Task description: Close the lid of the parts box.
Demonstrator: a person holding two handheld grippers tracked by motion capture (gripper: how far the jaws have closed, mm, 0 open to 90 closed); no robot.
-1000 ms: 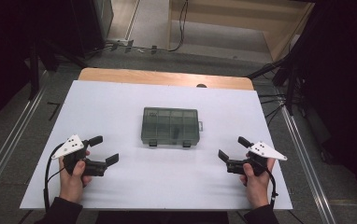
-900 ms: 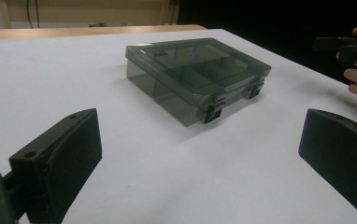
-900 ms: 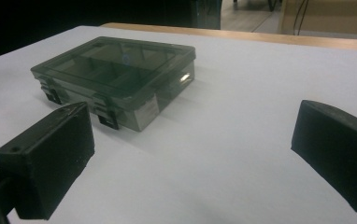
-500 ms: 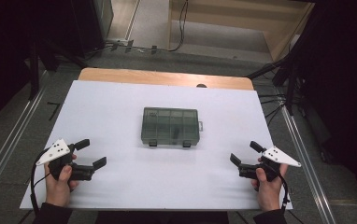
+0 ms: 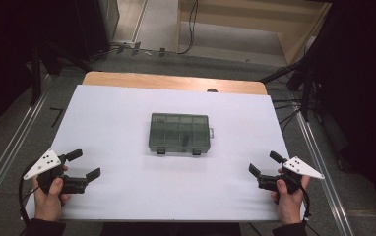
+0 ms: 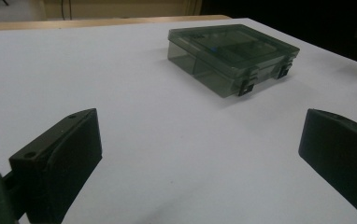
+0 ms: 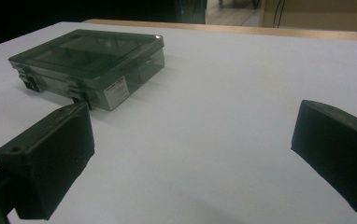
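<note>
Box of smoky clear plastic, lid latched, sits mid-table, well apart from both grippers. Left gripper and right gripper: jaws spread wide, empty. Likely light, rigid, slick-walled; best pinched across the short sides, clear of the front latches.

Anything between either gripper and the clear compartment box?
Nothing visible. Bare white table lies between the left gripper, the right gripper and the box. Both sets of jaws stand open, apart from the box, whose latches face the person.

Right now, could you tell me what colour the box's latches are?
Black latches, clearest in left gripper view.
</note>
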